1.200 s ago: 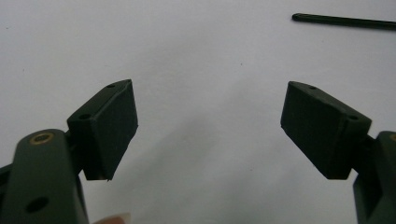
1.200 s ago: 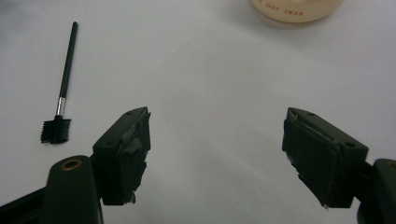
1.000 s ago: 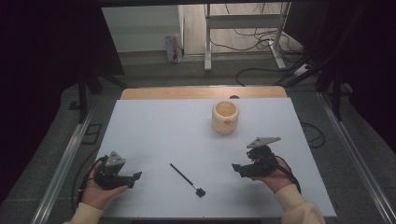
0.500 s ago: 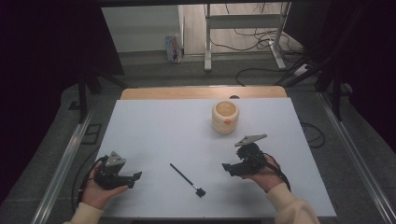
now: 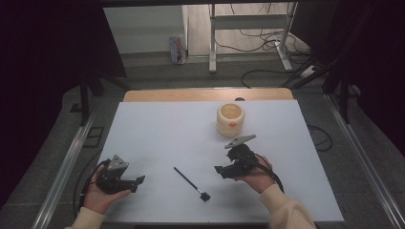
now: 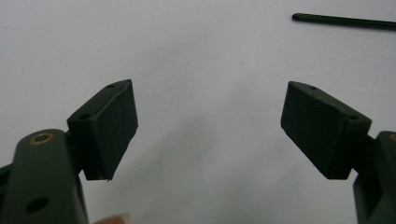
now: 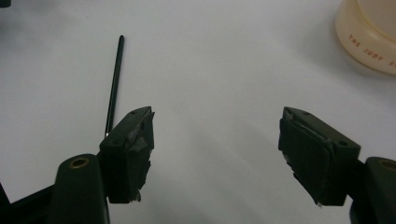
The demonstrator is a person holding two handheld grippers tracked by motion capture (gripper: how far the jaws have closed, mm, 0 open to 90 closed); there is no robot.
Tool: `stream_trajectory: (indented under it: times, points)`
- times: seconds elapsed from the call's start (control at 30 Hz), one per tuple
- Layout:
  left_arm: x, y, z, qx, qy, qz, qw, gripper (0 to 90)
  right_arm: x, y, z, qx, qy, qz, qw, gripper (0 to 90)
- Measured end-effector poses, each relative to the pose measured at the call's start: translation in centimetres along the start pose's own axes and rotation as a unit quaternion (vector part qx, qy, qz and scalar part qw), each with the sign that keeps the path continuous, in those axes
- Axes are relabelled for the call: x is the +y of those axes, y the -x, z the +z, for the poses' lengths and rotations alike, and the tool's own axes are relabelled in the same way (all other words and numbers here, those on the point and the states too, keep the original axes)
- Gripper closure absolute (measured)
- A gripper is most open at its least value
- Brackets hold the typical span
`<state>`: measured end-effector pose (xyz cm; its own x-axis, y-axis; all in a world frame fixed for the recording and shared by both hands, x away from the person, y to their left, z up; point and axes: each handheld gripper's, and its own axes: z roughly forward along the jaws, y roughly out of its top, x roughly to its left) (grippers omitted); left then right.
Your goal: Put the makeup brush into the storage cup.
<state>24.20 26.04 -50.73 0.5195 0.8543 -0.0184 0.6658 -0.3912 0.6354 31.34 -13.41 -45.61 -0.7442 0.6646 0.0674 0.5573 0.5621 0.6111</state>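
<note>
Your right gripper (image 7: 217, 154) and left gripper (image 6: 210, 130) both stand spread, empty. The cream cup (image 7: 369, 37) reads "THE JUDY"; the rest is cut off.

We see a cream cup (image 5: 230, 119) standing upright toward the far edge of the white worktop (image 5: 157, 138), with cables (image 5: 267, 36) on the floor beyond it.
</note>
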Motion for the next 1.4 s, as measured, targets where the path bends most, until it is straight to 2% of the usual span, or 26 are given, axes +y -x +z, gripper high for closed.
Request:
stream_trajectory:
  times: [0.1,0.33,0.53,0.9,1.13,1.4]
  points:
    - [0.0,0.0,0.0,0.0,0.0,0.0,1.0,19.4,0.1,-0.2,0.2,0.004,0.001,-0.003,1.0,27.7]
    - [0.0,0.0,0.0,-0.001,0.001,0.001,1.0,19.4,0.7,-1.1,1.1,0.012,-0.015,-0.01,0.9998,27.6]
    - [0.0,0.0,0.0,-0.003,0.002,0.003,1.0,19.4,1.3,-2.1,2.0,0.019,-0.024,-0.026,0.9992,28.0]
    - [0.0,0.1,0.0,-0.004,0.003,0.004,1.0,19.4,1.8,-3.4,3.5,0.032,-0.036,-0.032,0.9983,28.8]
    - [0.0,0.0,-0.1,-0.003,0.003,0.004,1.0,19.4,2.8,-3.9,3.9,0.021,-0.036,-0.025,0.9988,27.7]
    - [0.0,0.0,-0.1,-0.004,0.005,0.004,1.0,19.4,4.0,-5.3,5.3,0.017,-0.063,-0.038,0.9971,28.7]
